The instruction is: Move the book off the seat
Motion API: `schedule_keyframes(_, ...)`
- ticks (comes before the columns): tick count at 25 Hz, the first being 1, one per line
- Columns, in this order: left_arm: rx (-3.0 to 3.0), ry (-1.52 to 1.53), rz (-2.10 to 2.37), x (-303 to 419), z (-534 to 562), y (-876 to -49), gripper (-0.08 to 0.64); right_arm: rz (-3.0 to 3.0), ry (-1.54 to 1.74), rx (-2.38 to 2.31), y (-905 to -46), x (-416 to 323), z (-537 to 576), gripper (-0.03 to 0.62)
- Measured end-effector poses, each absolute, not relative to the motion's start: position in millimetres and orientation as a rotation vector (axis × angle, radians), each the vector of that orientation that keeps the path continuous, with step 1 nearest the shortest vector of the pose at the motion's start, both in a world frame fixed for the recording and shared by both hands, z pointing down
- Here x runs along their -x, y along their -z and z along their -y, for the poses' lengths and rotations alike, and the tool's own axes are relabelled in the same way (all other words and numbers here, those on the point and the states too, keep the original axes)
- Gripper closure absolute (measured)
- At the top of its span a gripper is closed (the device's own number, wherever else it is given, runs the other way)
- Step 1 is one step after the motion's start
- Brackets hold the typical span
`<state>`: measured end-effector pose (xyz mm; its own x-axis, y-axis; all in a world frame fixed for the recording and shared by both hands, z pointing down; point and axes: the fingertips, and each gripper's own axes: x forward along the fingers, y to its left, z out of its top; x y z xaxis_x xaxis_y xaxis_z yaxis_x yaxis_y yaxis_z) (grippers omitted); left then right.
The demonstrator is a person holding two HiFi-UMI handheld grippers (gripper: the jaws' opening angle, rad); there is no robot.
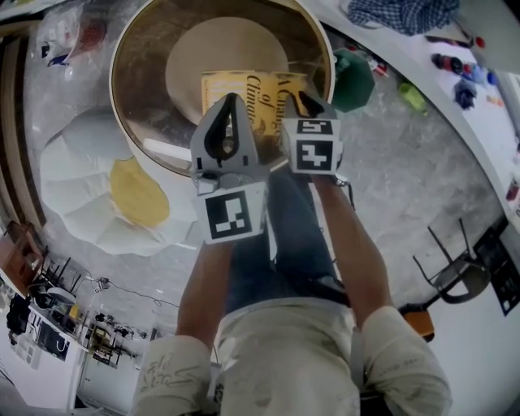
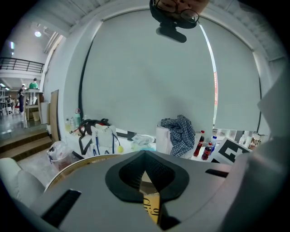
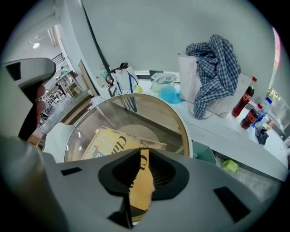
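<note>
Reaching down toward a round seat, a person's bare forearms carry two claws. At the seat's near edge, the left gripper has its jaws drawn together at the tips, and it lies over the yellow book. Just to its right, the right gripper is narrowed onto the book's near edge, pads pressing the cover. The book lies inside the seat, partly over its pale round cushion. Left of the seat lies a white flower-shaped pillow with a yellow centre. Beyond the seat, a checked cloth is heaped on a white counter.
</note>
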<state>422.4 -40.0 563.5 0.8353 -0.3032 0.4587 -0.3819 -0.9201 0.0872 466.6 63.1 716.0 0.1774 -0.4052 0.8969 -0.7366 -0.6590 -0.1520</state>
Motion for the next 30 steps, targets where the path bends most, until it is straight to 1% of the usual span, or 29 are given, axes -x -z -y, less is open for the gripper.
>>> schedule_keyframes(3,-2.835,-0.67,0.546,-418.0,43.5,-555.6,0.558,1.088,-1.468,-2.168,-703.6,-466.1,-61.5,0.586)
schedule_keyframes(10,-2.797,-0.657,0.56,-408.1,52.2,-522.7,0.558,1.105,-1.426,-2.199,-658.7,-460.0,-53.9,0.586)
schedule_keyframes(18,-2.844,-0.591,0.586,-391.0,67.6,-454.4,0.558,1.195,-1.349,-2.288,-570.6,-447.4,-41.5,0.586)
schedule_keyframes(30,-2.967,-0.37,0.626,-359.8,86.7,-330.7,0.558,1.415,-0.938,-2.42,-392.7,-424.3,-2.7,0.586)
